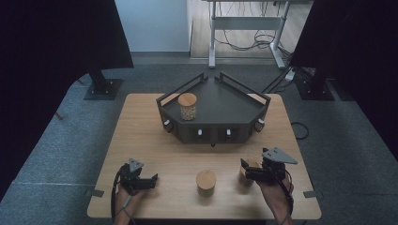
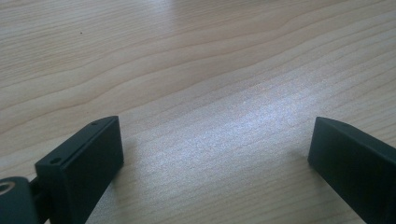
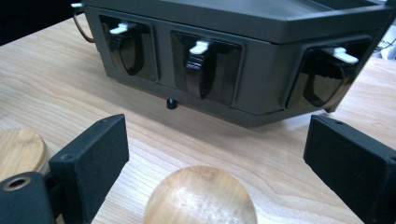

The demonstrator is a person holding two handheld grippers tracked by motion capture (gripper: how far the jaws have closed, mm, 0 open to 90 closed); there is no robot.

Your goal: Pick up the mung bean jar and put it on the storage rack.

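On table (image 1: 141, 140): three jars | rack (image 1: 220, 110) behind | both jaws wide, empty

The desk (image 1: 141, 140) had a pale wood-grain top with rounded corners and stood on grey carpet (image 1: 70, 140) that spread around it on every side. Beyond the desk's far edge a pale wall (image 1: 155, 23) rose, and to that wall's right lay a strip of light wooden floor (image 1: 202, 33). On that floor stood a white metal table frame (image 1: 246, 21) with dark cables (image 1: 248, 42) tangled beneath it. Black curtains (image 1: 56, 37) hung at the desk's far left and far right, each beside a dark stand base (image 1: 103, 86) resting on the carpet. Light was dim and even.
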